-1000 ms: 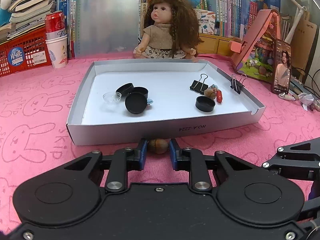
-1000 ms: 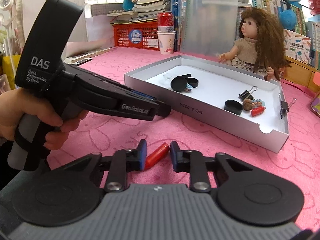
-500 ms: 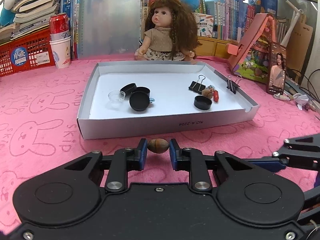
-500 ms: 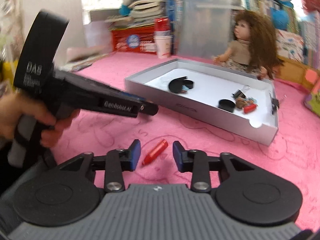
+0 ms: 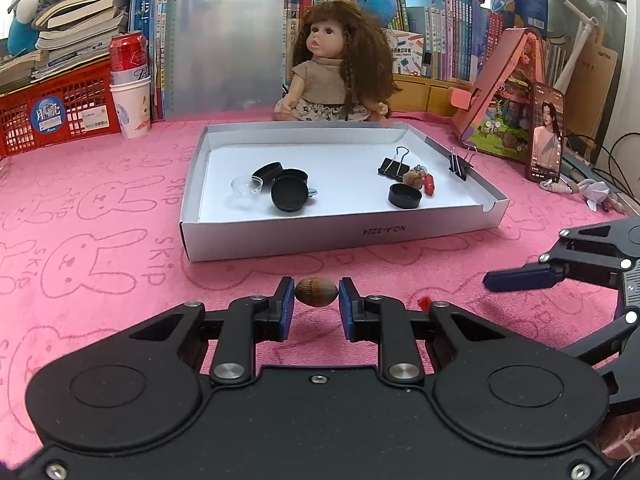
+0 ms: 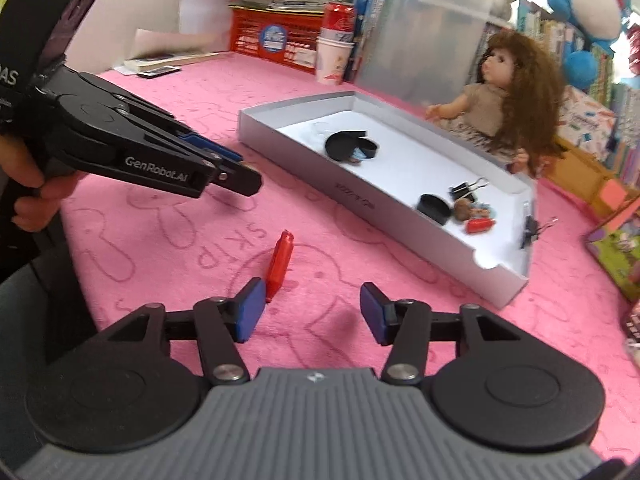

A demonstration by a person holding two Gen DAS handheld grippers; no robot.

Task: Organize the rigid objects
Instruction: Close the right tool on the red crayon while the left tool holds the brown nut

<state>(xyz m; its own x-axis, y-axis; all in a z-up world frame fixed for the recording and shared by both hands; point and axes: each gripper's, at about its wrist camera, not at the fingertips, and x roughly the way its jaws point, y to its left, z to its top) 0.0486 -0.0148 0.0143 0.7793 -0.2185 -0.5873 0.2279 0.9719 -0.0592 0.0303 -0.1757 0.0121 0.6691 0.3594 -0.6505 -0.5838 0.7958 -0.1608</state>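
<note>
The right gripper (image 6: 312,312) has just been opening its jaws; they now stand wide, and the red piece (image 6: 280,262) lies free on the pink cloth (image 6: 160,240), just beside the left pad, not between the pads. So it is released outside the tray (image 5: 340,236), near its front wall, and I judge it still needs a new grasp. The left gripper (image 5: 316,304) holds a nut (image 5: 316,297) tightly. The nut is oval, brown and smooth; the red piece is glossy and tapered; the cloth looks soft.
</note>
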